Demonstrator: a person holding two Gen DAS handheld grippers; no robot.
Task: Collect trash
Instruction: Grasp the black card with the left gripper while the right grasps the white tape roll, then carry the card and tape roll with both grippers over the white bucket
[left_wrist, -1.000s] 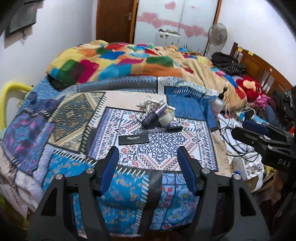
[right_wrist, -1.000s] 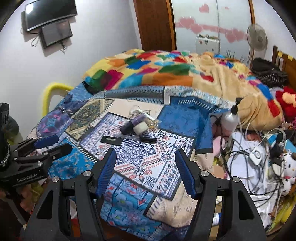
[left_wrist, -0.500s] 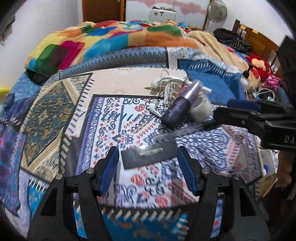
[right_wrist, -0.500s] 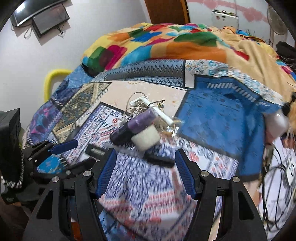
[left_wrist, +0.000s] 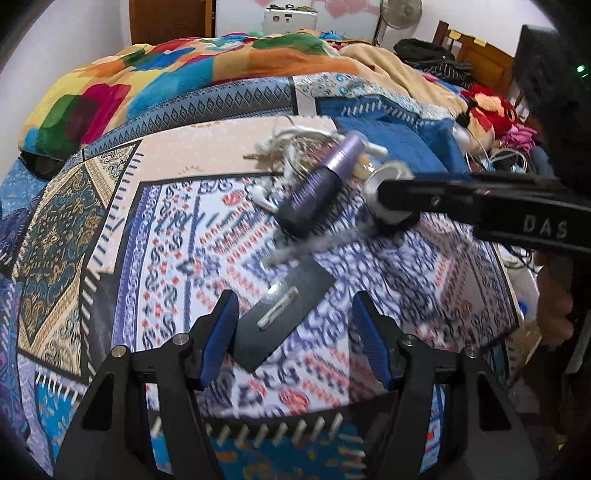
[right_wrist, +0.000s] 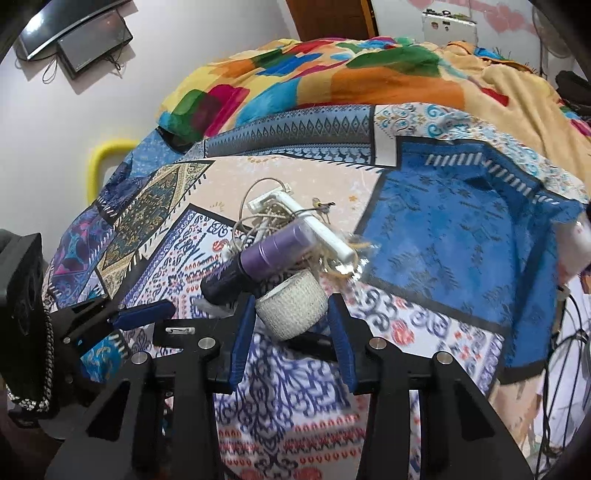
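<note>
1. Right tongs (right_wrist: 291, 339) were closing around the white tape roll (right_wrist: 291, 308) on the bed (right_wrist: 461, 236); contact unclear.
2. Left tongs (left_wrist: 293, 334) were narrowing around a flat black card (left_wrist: 280, 317), not gripping.

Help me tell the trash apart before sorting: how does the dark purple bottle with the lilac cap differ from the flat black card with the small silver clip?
The dark purple bottle with the lilac cap is a rounded cylinder; the flat black card with the small silver clip is a thin rectangle. The bottle leans on a tangle of white cables; the card lies flat on the patterned bedspread. The card sits between the left gripper's pads; the bottle is beyond them. Both are dark.
</note>
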